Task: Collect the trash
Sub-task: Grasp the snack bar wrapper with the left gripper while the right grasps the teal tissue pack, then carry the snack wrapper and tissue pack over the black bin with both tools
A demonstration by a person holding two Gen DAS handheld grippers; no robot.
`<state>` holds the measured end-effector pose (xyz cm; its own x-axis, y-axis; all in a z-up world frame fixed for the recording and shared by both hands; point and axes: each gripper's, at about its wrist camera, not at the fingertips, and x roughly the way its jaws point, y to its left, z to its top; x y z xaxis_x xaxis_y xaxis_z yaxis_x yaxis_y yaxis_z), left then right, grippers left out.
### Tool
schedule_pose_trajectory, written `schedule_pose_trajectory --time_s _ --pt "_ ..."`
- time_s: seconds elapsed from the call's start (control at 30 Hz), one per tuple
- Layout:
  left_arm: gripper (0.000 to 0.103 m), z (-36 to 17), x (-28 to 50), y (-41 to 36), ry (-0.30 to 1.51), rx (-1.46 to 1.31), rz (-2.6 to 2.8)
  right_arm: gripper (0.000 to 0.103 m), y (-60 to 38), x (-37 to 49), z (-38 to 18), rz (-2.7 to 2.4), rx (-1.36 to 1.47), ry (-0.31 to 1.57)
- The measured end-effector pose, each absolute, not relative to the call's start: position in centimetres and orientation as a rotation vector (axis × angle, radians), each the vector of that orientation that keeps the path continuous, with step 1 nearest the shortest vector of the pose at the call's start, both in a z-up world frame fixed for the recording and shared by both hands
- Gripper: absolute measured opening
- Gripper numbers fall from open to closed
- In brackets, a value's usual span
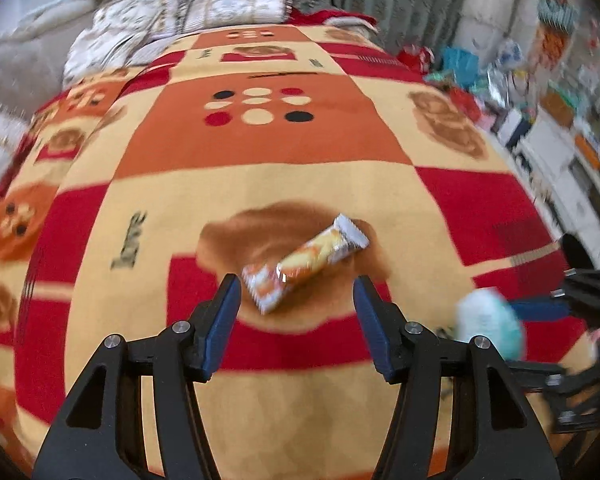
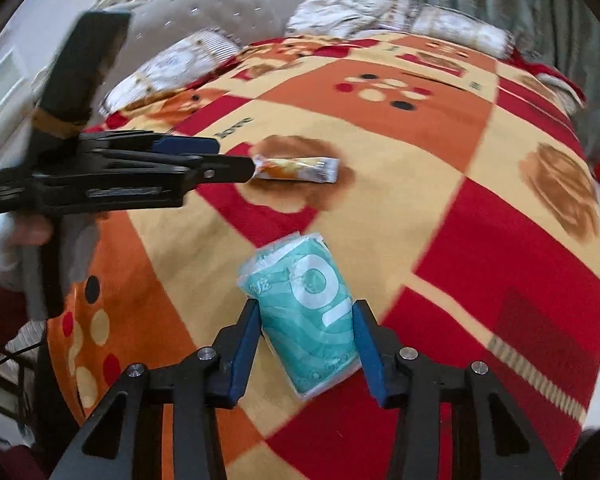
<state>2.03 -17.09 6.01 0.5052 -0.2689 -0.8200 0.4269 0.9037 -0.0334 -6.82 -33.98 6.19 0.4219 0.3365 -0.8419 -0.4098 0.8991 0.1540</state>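
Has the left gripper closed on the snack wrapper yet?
No, the left gripper is open, its jaws either side of the snack wrapper.

Snack wrapper (image 1: pixel 305 258) on blanket (image 1: pixel 260 184), ahead of L gripper (image 1: pixel 296 292); tissue pack (image 2: pixel 306 312) btwn R gripper (image 2: pixel 305 320) fingers.

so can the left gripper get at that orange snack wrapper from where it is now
Probably yes. The left gripper is open, and the snack wrapper lies flat on the blanket just ahead of its fingertips with nothing between. The right gripper, with the teal packet, is off to the side.
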Motion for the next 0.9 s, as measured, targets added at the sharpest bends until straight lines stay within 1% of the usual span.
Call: schedule_pose_trajectory --time_s 0.13,0.17,0.2,0.27,0.3,0.33,0.37,0.43,0.47,0.5,0.57,0.73,0.9 --pt "0.057 4.1 4.1 -19.6 0.985 0.334 -0.454 0.045 -34.7 -6.4 6.0 0.447 -0.057 1.059" --pt "0.057 3.7 4.4 -19.9 0.995 0.351 -0.454 0.047 -34.7 -6.2 5.7 0.45 -0.056 1.066" --pt "0.057 3.3 4.8 -20.1 1.007 0.365 -0.454 0.053 -34.6 -6.0 5.3 0.447 -0.064 1.072" --pt "0.056 3.0 5.1 -20.1 1.022 0.351 -0.461 0.06 -34.4 -5.7 4.7 0.442 -0.083 1.078" --pt "0.046 3.0 5.3 -20.0 1.024 0.327 -0.465 0.061 -34.3 -5.6 4.4 0.445 -0.086 1.075" --pt "0.028 3.0 5.4 -19.7 1.034 0.301 -0.467 0.061 -34.2 -5.6 4.2 0.446 -0.086 1.07" --pt "0.026 2.9 5.6 -19.5 1.044 0.283 -0.465 0.061 -34.2 -5.6 4.2 0.45 -0.083 1.061" --pt "0.023 3.0 5.3 -19.2 1.049 0.248 -0.456 0.061 -34.1 -5.7 4.1 0.465 -0.082 1.043" --pt "0.022 3.0 5.1 -19.2 1.052 0.231 -0.456 0.056 -34.0 -5.9 4.2 0.468 -0.086 1.039" --pt "0.02 3.2 4.9 -19.1 1.052 0.209 -0.454 0.054 -34.0 -6.1 4.3 0.472 -0.085 1.033" --pt "0.019 3.9 3.9 -18.6 1.052 0.138 -0.449 0.051 -34.4 -6.5 5.0 0.477 -0.067 1.015" --pt "0.019 6.0 1.0 -19.3 1.019 0.067 -0.449 0.051 -36.4 -8.0 6.6 0.416 -0.009 0.984" --pt "0.019 8.0 -2.4 -21.6 0.978 0.059 -0.477 0.051 -40.0 -10.0 7.9 0.331 0.047 0.958"
